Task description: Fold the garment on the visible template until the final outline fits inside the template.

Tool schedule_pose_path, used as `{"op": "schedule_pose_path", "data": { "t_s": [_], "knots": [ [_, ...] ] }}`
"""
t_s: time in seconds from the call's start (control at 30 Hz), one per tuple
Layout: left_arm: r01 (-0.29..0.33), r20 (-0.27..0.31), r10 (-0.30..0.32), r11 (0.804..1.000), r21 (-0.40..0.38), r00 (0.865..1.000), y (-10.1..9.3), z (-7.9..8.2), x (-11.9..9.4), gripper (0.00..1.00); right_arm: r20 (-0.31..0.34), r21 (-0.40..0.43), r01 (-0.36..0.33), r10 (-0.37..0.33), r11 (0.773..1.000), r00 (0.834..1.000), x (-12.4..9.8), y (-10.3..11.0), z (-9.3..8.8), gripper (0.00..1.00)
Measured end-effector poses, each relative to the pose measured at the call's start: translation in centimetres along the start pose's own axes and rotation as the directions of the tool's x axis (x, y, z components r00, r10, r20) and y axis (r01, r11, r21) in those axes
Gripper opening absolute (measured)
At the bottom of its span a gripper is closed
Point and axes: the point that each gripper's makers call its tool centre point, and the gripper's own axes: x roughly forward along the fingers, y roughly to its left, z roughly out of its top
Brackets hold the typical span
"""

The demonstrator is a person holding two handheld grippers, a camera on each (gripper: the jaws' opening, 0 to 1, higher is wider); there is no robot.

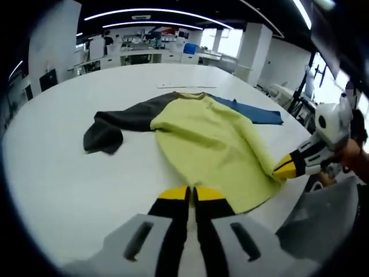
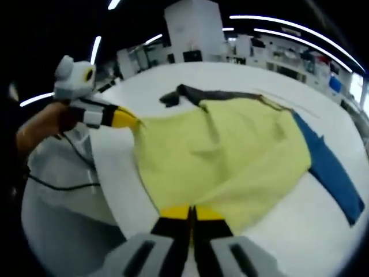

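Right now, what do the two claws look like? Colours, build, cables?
Both match: the left claw and right claw have black fingers with yellow tips, on a grey body with two dark slots. Seen from the side, each has white bands behind the black section and a white housing. A thin dark cable trails from the left one.

A soft yellow long-sleeved garment with 1 dark grey sleeve and 1 blue sleeve (image 1: 204, 138) lies spread flat on the white round bench (image 1: 69, 179). The grey sleeve (image 1: 118, 124) is bent, its cuff crumpled; the blue sleeve (image 2: 331, 167) lies straight. The hem lies near the bench edge, wrinkled.
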Motion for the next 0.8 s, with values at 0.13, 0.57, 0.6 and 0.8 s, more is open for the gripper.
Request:
{"op": "schedule_pose_path", "data": {
  "t_s": [0.13,0.57,0.6,0.8],
  "knots": [
    [0.0,-0.006,0.0,1.0,-0.006,1.0,0.0,-0.2,0.0,0.0,-0.023,-0.004,-0.006,0.006,1.0,1.0,1.0,0.0,-0.5,0.0],
    [-0.007,-0.025,0.006,1.0,-0.016,1.0,0.3,-0.8,0.1,0.0,0.03,0.083,-0.027,0.024,0.996,0.999,0.4,-0.6,0.2,0.05],
    [-0.008,-0.024,0.007,1.0,-0.017,1.0,0.3,-0.8,0.1,0.0,0.032,0.086,-0.021,0.019,0.996,0.999,0.0,-0.8,0.2,0.12],
    [-0.012,-0.028,0.012,1.0,-0.017,1.0,0.5,-0.9,0.1,0.0,0.024,0.141,0.041,-0.045,0.989,0.999,-2.4,-2.9,-1.1,0.25]
  ]
}}
